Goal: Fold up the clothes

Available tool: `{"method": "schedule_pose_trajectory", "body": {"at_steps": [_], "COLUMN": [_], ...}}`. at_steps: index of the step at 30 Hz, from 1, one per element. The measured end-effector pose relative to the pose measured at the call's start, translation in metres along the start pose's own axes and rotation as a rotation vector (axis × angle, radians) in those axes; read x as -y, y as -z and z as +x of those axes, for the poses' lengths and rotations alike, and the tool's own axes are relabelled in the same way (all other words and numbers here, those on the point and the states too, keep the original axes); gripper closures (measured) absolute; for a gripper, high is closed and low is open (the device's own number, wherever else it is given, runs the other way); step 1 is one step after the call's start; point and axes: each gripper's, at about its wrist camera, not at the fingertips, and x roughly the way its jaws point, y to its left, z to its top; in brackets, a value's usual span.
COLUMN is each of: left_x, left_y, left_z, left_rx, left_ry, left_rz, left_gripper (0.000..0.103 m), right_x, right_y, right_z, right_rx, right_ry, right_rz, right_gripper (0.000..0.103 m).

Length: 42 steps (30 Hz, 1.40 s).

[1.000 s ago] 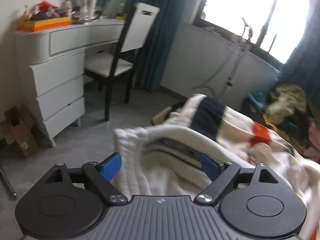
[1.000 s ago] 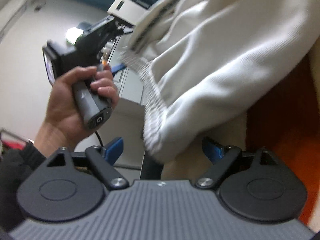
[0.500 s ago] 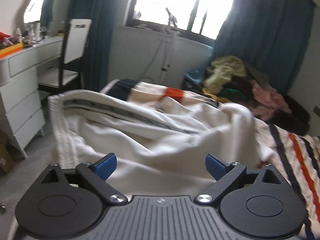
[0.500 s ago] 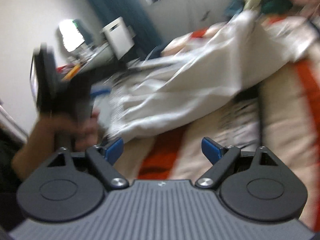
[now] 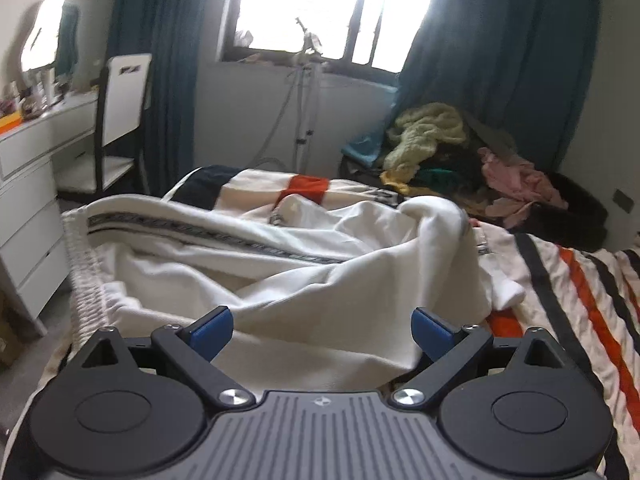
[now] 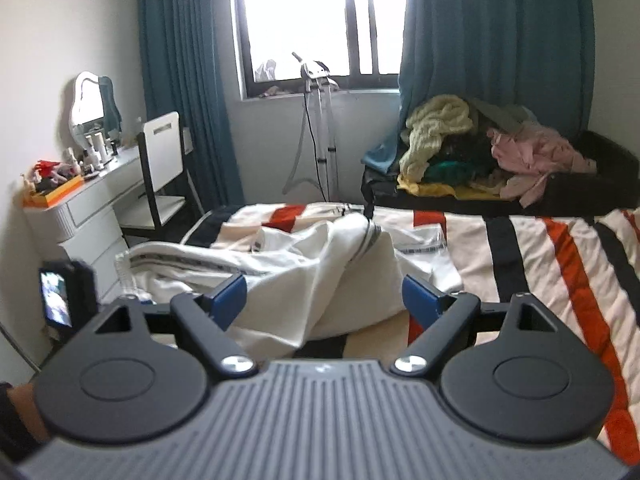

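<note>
White garment [image 5: 256, 280] lay crumpled along the left edge of the striped bed [image 6: 540, 256], ribbed hem nearest that edge. Left hand-held gripper [image 5: 322, 330] and right hand-held gripper [image 6: 324, 294] hovered above it, jaws spread wide, empty.

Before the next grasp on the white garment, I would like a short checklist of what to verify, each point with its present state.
1. Left gripper open and holding nothing: ok, fingers wide apart, cloth only beyond them.
2. Right gripper open and holding nothing: ok, fingers wide apart.
3. White garment lies flat, ready to fold: not ok, it is crumpled with a raised fold on its right side.
4. Ribbed hem findable for a grasp: ok, it shows at the left edge of the garment.
5. Garment fully on the striped blanket: cannot tell, the hem side reaches the bed edge.
6. Sleeves located: cannot tell, hidden in the folds.
</note>
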Motion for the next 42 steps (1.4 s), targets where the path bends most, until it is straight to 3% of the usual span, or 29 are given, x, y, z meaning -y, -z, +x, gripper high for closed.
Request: {"method": "schedule_pose_trajectory", "body": {"at_steps": [5,10,14,20,23,25,28,29,30,32,33,37,42], "left_x": [0.008,0.022,0.045,0.088,0.108,0.119,0.133,0.136,0.140,0.147,0.151,0.166,0.169], "left_y": [0.019,0.033,0.029,0.000,-0.021,-0.035,-0.052,-0.055,-0.058,-0.059,-0.059,-0.055,-0.039], "left_z": [0.030,0.071,0.119,0.196,0.231,0.253,0.279,0.285,0.290,0.294,0.292,0.261,0.178], "left_rx": [-0.014,-0.020,-0.018,0.028,0.065,0.087,0.089,0.080,0.070,0.057,0.057,0.080,0.122], "left_ry": [0.014,0.072,0.097,0.151,0.154,0.159,0.211,0.242,0.268,0.287,0.291,0.325,0.426], "left_rz": [0.029,0.015,0.036,0.067,0.071,0.064,0.067,0.068,0.074,0.089,0.112,0.223,0.288], "left_gripper": [0.005,0.005,0.007,0.010,0.015,0.025,0.029,0.034,0.051,0.070,0.088,0.094,0.095], "right_x": [0.012,0.015,0.030,0.057,0.073,0.085,0.101,0.104,0.107,0.112,0.115,0.125,0.131], "right_y": [0.056,0.114,0.137,0.146,0.150,0.156,0.160,0.161,0.162,0.163,0.163,0.166,0.164], "right_z": [0.044,0.065,0.089,0.117,0.137,0.152,0.169,0.172,0.174,0.176,0.176,0.172,0.154], "right_rx": [-0.021,0.092,0.081,0.152,0.159,0.137,0.123,0.125,0.128,0.133,0.134,0.142,0.188], "right_ry": [-0.005,0.083,0.052,0.088,0.108,0.121,0.158,0.172,0.186,0.209,0.216,0.244,0.285], "right_rz": [0.037,-0.009,0.093,0.180,0.219,0.266,0.317,0.328,0.338,0.360,0.372,0.409,0.421], "right_gripper": [0.017,0.017,0.017,0.017,0.017,0.017,0.017,0.017,0.017,0.017,0.017,0.017,0.017]}}
